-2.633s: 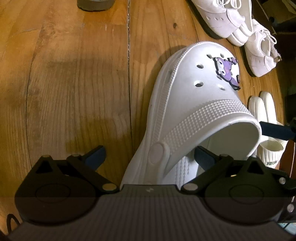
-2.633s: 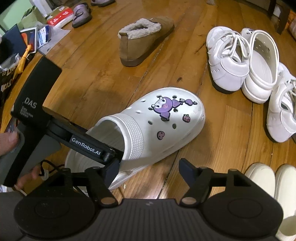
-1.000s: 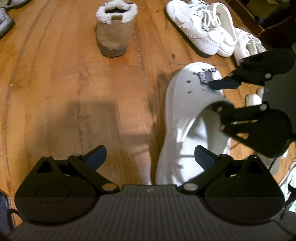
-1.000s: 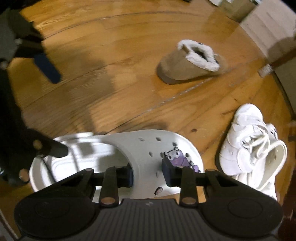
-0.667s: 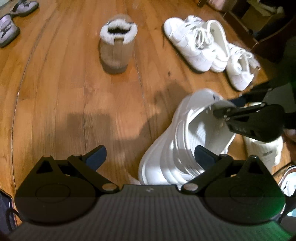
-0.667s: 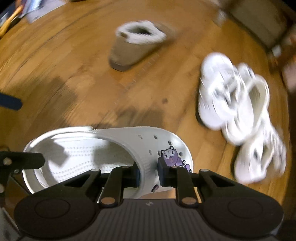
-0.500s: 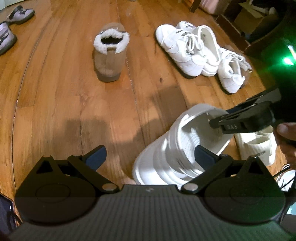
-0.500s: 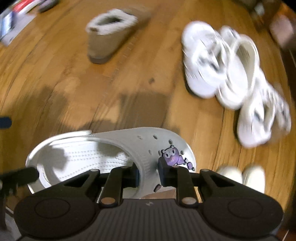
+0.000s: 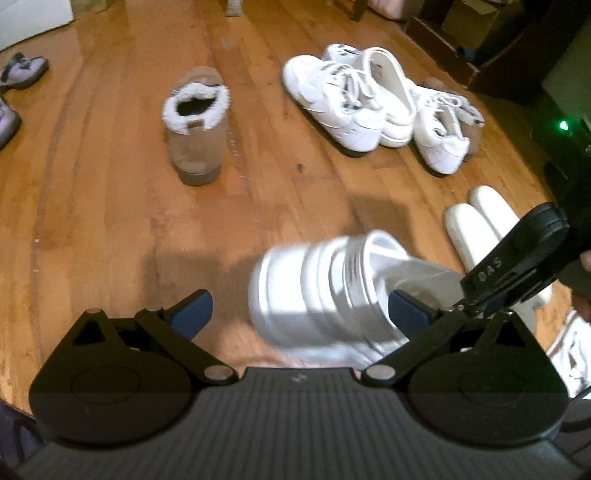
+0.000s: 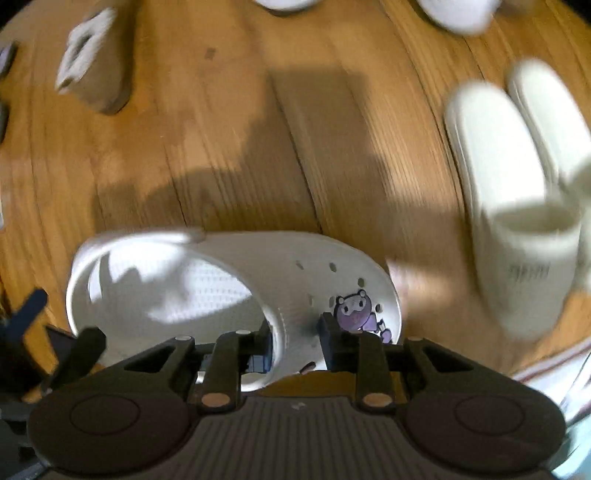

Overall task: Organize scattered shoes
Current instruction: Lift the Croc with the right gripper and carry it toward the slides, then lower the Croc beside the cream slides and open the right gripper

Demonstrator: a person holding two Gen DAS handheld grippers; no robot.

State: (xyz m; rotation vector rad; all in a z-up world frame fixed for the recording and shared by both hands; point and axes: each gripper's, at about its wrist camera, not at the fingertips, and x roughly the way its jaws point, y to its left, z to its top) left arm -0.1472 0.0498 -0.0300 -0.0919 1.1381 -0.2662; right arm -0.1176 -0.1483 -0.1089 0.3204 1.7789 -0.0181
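The right gripper (image 10: 295, 338) has its two pads clamped on the upper edge of the white clog (image 10: 236, 291), one pad inside the opening and one outside next to the purple cartoon charm (image 10: 356, 312); the jaws have eased a touch wider in the last moment, yet the clog's wall is pinched between them. The clog hangs clear of the wooden floor (image 10: 207, 147), tipped so that from the left wrist view its ridged sole (image 9: 321, 291) faces up, blurred with movement. The left gripper (image 9: 299, 310) stands wide open with nothing in it, just beside the lifted clog.

Close to the right of the clog lies a pair of cream slides (image 10: 517, 206), side by side and touching. Farther off sits a tan fleece-lined boot (image 9: 195, 129) on its own, and to its right a huddle of white sneakers (image 9: 336, 103) with another white clog (image 9: 391, 92) wedged among them. Grey-purple sandals (image 9: 22, 72) lie at the far left edge. Cardboard boxes (image 9: 476, 18) and dark furniture line the far wall.
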